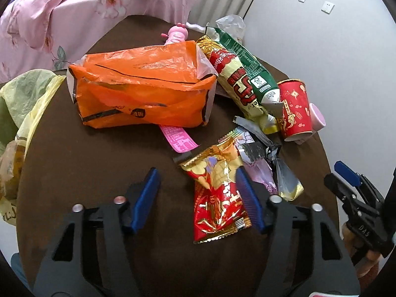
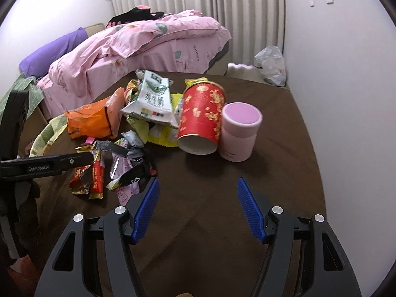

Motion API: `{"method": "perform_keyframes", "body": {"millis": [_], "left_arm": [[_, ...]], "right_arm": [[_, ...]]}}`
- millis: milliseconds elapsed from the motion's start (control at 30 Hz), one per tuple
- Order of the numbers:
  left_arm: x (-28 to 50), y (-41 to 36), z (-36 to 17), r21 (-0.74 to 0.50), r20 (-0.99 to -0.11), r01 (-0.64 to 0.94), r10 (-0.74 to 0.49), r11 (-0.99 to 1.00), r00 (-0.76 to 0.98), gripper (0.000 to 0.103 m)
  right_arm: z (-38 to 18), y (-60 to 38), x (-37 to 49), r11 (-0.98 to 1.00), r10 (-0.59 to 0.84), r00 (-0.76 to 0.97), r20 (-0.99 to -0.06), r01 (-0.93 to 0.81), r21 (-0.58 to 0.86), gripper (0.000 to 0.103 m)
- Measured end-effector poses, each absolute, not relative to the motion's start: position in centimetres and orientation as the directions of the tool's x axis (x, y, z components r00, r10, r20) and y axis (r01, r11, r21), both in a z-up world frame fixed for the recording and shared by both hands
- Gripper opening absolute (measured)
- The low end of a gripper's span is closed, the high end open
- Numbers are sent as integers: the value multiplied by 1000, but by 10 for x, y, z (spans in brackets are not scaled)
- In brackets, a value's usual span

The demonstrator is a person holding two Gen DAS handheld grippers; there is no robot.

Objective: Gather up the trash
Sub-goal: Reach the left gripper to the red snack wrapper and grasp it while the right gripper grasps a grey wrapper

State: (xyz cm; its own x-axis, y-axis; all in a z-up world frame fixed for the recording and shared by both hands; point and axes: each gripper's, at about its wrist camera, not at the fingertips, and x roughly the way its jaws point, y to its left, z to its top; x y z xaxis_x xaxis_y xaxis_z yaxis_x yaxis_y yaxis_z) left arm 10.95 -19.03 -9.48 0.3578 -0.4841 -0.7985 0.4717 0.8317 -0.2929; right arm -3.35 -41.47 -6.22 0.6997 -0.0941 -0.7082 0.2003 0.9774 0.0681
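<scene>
A red and gold snack wrapper [image 1: 217, 198] lies on the brown table [image 1: 99, 163] between the fingers of my left gripper [image 1: 198, 198]. The right finger [image 1: 248, 203] overlaps the wrapper's edge, while the left finger stands apart from it, so the gripper is open. An orange plastic bag [image 1: 143, 86] lies behind, and silver and purple wrappers [image 1: 259, 153] sit to the right. My right gripper [image 2: 198, 198] hovers open over bare table with nothing between its fingers. Ahead of it a red paper cup [image 2: 200, 118] lies on its side beside a pink tub [image 2: 238, 133] and a milk carton [image 2: 153, 101].
A yellow-green plastic bag [image 1: 24, 104] hangs at the table's left edge. Long snack packets [image 1: 235, 81] lean behind the cup. A bed with pink bedding [image 2: 148, 39] stands past the table. A white bag [image 2: 271, 64] sits on the floor by the wall.
</scene>
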Motion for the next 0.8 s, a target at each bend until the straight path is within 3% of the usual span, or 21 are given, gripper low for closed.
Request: {"method": "perform_keyframes", "body": {"millis": [67,233,333,400,533,600,633,733,800], "left_arm": [[109,-189,-97,-316,-804,475,-497,822,326,30],[97,-173,-88,-305,-788,479,-501,823,359,15],[89,-162,-80,-273,-776,482,-487,833,401,13],[85,-155,-75,-268,-767,482,-488,834,418,13],[80,-144,-69,-258,-757,475,-481,841,441,13],[81,-141,-69,-274,-755,477,-494,835,431,13],[81,-139,-70,-285,-751,473,-501,834,430,15],[83,-136,-72,-323,-744,460,-522,827,417,35],[86,-138,-73,-338,-739,453,-531,825,414,38]], "right_arm": [[-62,-410,-30,981,-74,703,-708,177,73,62],[-61,-400,-18,990,-10,713,-701,106,94,62],[-59,-396,-4,990,49,718,-694,57,128,61],[-59,-394,5,989,80,717,-692,28,143,53],[-70,-386,30,989,122,689,-714,-24,146,49],[-79,-383,41,988,136,666,-734,-34,152,42],[-84,-382,46,986,150,649,-746,-43,160,40],[-92,-383,49,974,213,621,-754,-77,212,32],[-90,-383,43,967,247,630,-736,-112,228,29]]}}
